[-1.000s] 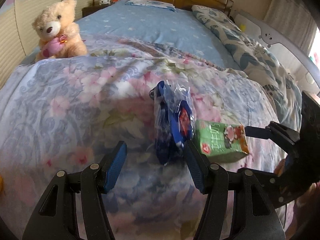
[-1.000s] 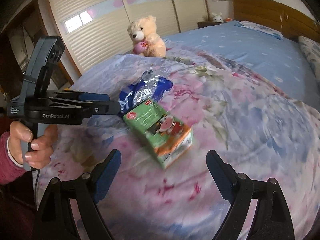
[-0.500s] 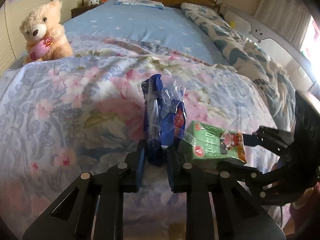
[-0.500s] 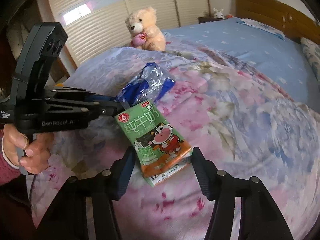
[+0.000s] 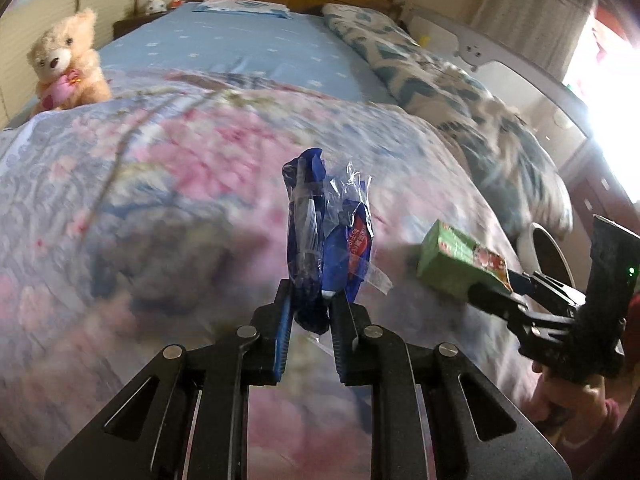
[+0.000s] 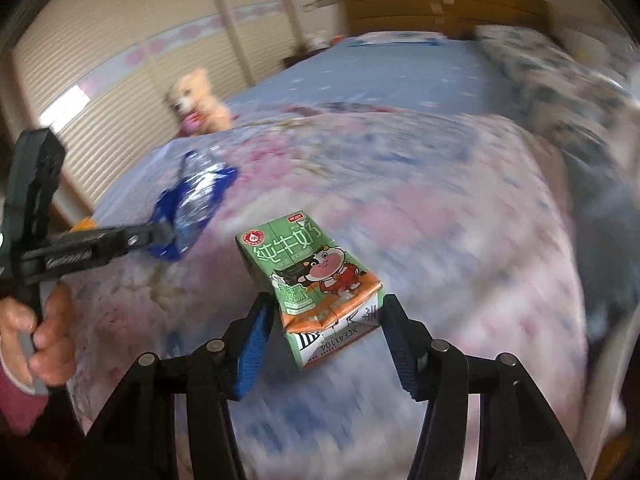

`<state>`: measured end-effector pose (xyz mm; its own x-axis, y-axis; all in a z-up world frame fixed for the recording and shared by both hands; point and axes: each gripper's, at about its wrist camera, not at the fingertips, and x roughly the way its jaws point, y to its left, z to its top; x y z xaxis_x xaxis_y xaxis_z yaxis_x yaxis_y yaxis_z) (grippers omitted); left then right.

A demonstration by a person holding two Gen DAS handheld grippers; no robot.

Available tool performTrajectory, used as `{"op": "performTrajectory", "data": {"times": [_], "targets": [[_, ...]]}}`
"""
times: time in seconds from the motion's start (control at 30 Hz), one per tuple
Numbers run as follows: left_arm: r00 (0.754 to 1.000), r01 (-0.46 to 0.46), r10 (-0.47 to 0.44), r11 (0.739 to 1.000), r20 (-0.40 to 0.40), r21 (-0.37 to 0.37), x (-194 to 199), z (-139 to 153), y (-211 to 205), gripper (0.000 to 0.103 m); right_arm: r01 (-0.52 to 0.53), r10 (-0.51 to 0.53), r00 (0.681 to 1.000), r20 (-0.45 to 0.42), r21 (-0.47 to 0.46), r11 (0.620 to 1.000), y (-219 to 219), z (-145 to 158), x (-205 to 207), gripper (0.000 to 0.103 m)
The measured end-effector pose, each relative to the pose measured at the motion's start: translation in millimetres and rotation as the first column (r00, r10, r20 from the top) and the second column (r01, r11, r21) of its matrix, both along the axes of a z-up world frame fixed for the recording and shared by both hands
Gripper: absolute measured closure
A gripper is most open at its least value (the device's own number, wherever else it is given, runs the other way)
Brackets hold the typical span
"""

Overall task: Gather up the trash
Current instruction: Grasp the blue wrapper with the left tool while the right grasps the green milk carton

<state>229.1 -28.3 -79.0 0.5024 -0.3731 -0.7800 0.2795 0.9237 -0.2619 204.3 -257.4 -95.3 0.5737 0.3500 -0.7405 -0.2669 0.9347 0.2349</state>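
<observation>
Left gripper is clamped on the near end of a crinkled blue-and-clear plastic wrapper, long axis pointing away, above the floral quilt. Right gripper grips a rectangular green milk carton by its orange near end, long axis pointing far-left; printed cow face up.

wrapper left of carton — above quilt
</observation>
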Motion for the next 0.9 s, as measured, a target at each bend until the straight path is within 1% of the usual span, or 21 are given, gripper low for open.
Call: {"op": "performTrajectory", "data": {"times": [0.1, 0.23, 0.3, 0.33, 0.37, 0.43, 0.63, 0.7, 0.73, 0.77, 0.8, 0.9], "targets": [[0.999, 0.032, -0.032, 0.999, -0.006, -0.005, -16, -2, -12, 0.087, 0.093, -0.093, 0.996, 0.005, -0.020, 0.995, -14, 1, -24, 0.047], [0.998, 0.062, -0.062, 0.998, -0.015, -0.002, -31, -6, -22, 0.087, 0.137, -0.138, 0.990, -0.006, -0.017, 0.990, -12, 2, -48, 0.047], [0.998, 0.067, -0.067, 0.998, -0.021, 0.001, -34, -7, -23, 0.087, 0.118, -0.118, 0.993, -0.019, 0.016, 0.993, -8, 4, -54, 0.046], [0.997, 0.067, -0.067, 0.998, -0.025, 0.003, -36, -8, -23, 0.087, 0.105, -0.105, 0.994, -0.019, 0.020, 0.994, -8, 4, -57, 0.042], [0.997, 0.066, -0.066, 0.998, -0.026, 0.004, -37, -8, -22, 0.087, 0.091, -0.091, 0.996, -0.018, 0.005, 0.996, -6, 4, -58, 0.034], [0.998, 0.061, -0.061, 0.998, -0.027, 0.002, -40, -8, -20, 0.087, 0.062, -0.062, 0.998, 0.002, -0.059, 0.996, -2, 5, -55, 0.023], [0.998, 0.061, -0.061, 0.998, -0.030, 0.001, -46, -8, -20, 0.087, -0.068, 0.073, 0.997, 0.026, -0.151, 0.986, 17, 3, -44, 0.022], [0.997, 0.069, -0.069, 0.998, -0.028, 0.004, -48, -7, -24, 0.087, -0.080, 0.086, 0.996, 0.024, -0.178, 0.981, 22, -1, -41, 0.024], [0.997, 0.076, -0.076, 0.997, -0.024, 0.006, -50, -7, -26, 0.087, -0.084, 0.088, 0.996, 0.015, -0.174, 0.981, 23, -3, -40, 0.036], [0.996, 0.083, -0.083, 0.997, -0.022, 0.006, -52, -6, -29, 0.087, -0.083, 0.085, 0.996, 0.001, -0.159, 0.984, 23, -6, -39, 0.055], [0.996, 0.090, -0.090, 0.996, -0.020, 0.007, -53, -5, -32, 0.087, -0.077, 0.077, 0.997, -0.010, -0.143, 0.987, 22, -7, -40, 0.057], [0.993, 0.113, -0.113, 0.993, -0.012, 0.014, -58, -3, -44, 0.087, -0.013, 0.013, 1.000, -0.009, -0.093, 0.996, 13, -6, -49, 0.057]]}}
